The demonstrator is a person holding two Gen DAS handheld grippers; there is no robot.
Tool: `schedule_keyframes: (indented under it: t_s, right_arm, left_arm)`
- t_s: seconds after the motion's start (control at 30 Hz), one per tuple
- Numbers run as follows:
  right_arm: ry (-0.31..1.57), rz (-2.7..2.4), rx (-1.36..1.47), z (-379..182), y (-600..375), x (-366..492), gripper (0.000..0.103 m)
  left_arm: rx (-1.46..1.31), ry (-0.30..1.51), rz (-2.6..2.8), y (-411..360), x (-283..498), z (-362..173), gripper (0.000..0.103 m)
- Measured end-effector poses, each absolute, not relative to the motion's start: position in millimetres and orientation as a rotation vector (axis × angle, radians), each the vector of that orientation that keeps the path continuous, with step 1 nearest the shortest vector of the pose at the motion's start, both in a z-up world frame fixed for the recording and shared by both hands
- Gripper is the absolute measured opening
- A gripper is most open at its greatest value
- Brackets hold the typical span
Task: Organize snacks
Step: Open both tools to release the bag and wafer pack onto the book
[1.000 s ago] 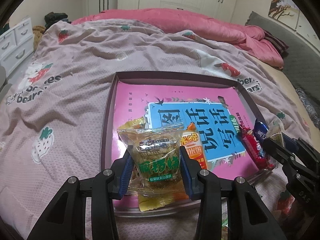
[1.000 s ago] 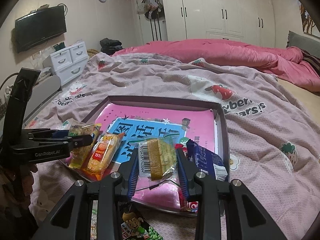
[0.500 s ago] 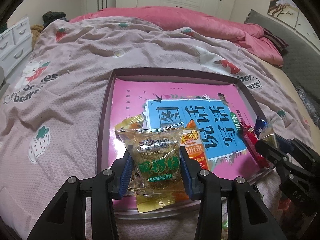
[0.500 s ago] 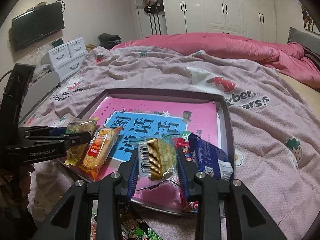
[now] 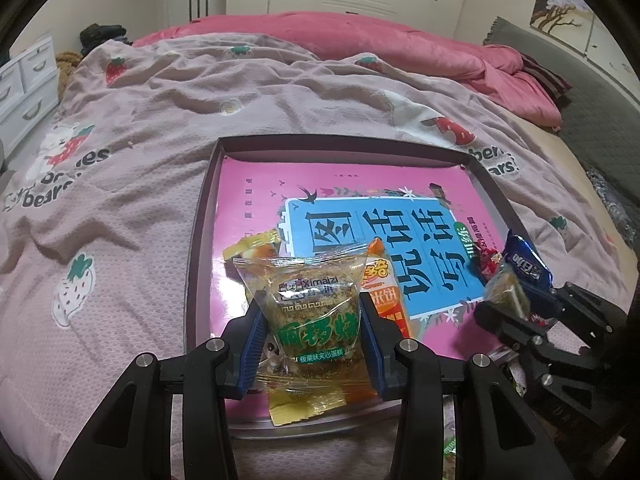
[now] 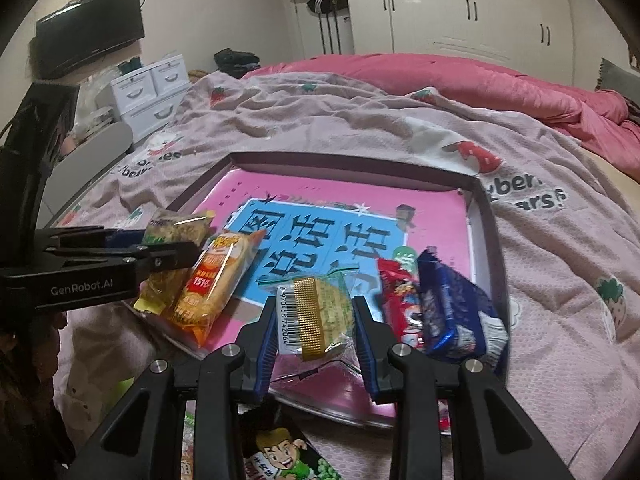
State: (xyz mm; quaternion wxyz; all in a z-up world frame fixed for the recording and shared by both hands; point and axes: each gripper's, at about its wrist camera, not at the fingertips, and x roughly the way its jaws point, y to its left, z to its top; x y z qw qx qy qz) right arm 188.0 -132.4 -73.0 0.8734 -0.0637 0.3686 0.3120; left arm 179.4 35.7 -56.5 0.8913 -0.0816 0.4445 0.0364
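clear-wrapped cake packet [image 5: 313, 312] with green lettering

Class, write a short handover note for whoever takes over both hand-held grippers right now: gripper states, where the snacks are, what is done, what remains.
Left hand-held gripper: shut on a green-label cake packet, above the tray's near edge.
Right hand-held gripper: shut on a barcoded cake packet, above the tray.
Done: orange rice cracker, red packet and blue packet lie in the tray.
Left: set both held packets down; a cartoon packet lies outside the tray.
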Motion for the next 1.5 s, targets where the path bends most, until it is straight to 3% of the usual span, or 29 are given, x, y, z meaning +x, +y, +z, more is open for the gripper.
schedule_keyframes:
  t_s: [1.5]
  right_arm:
    - [0.764,0.644,-0.187,-75,-125,183,0.038]
  left_arm:
    - [-0.178,0.921,0.074,38,177,-54,0.046]
